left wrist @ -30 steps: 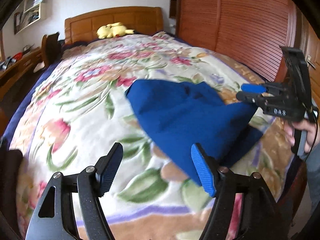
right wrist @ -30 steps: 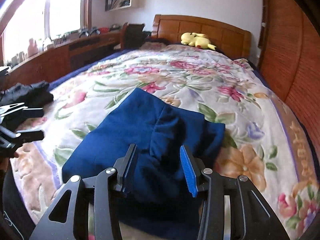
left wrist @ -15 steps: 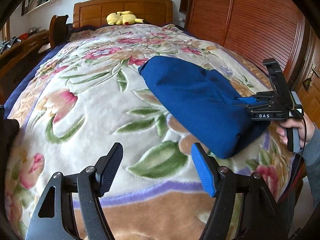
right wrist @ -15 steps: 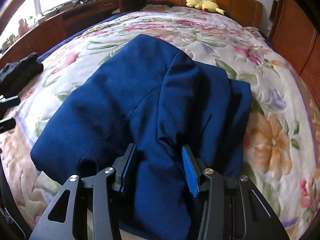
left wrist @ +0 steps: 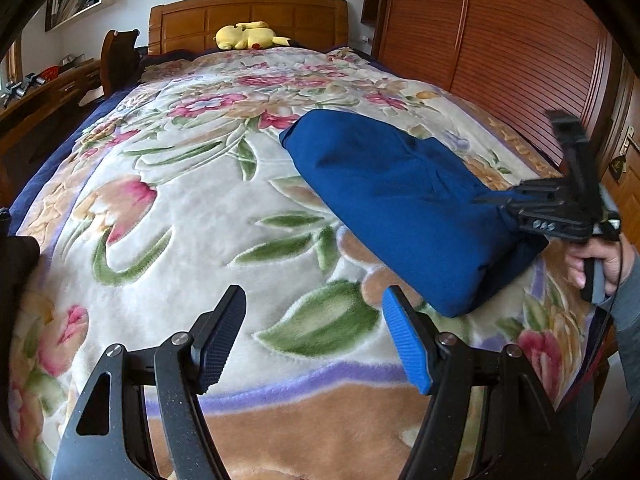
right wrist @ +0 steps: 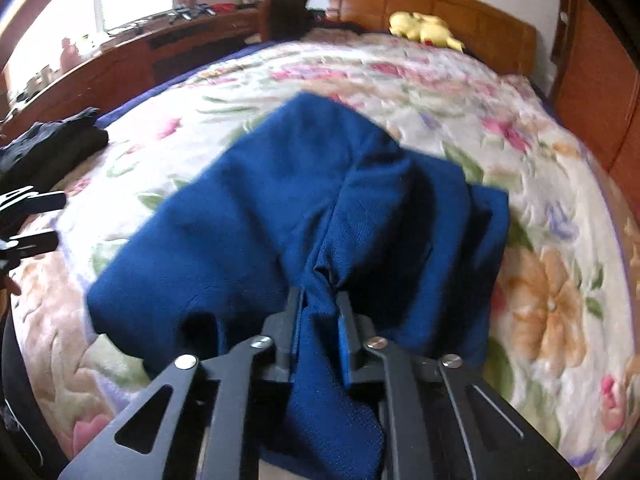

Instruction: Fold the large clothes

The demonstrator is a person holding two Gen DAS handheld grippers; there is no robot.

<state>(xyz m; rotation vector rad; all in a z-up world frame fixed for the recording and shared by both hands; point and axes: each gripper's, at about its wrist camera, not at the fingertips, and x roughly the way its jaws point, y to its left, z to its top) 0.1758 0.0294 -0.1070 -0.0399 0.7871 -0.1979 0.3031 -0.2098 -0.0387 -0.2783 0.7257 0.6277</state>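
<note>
A dark blue garment point(left wrist: 400, 200) lies bunched on the floral bedspread point(left wrist: 192, 208), towards the bed's near right side. In the right wrist view my right gripper point(right wrist: 320, 300) is closing, and its pads pinch a raised fold at the near edge of the blue garment point(right wrist: 260, 216). The left wrist view shows that same right gripper point(left wrist: 496, 202) dug into the cloth's right end, held by a hand point(left wrist: 600, 256). My left gripper point(left wrist: 312, 300) hovers open over bare bedspread, left of the garment's near corner, with nothing between its fingers.
A yellow plush toy point(left wrist: 248, 36) rests by the wooden headboard point(left wrist: 248, 16). Slatted wooden doors point(left wrist: 520, 48) run along the bed's right side. Dark clothes point(right wrist: 52, 144) lie at the bed's left edge, with a long wooden desk point(right wrist: 120, 60) behind them.
The right gripper's jaws have come together on a fold of the blue garment, which they straddled before. The garment has settled lower onto the bed, and both views sit nearer the bedspread.
</note>
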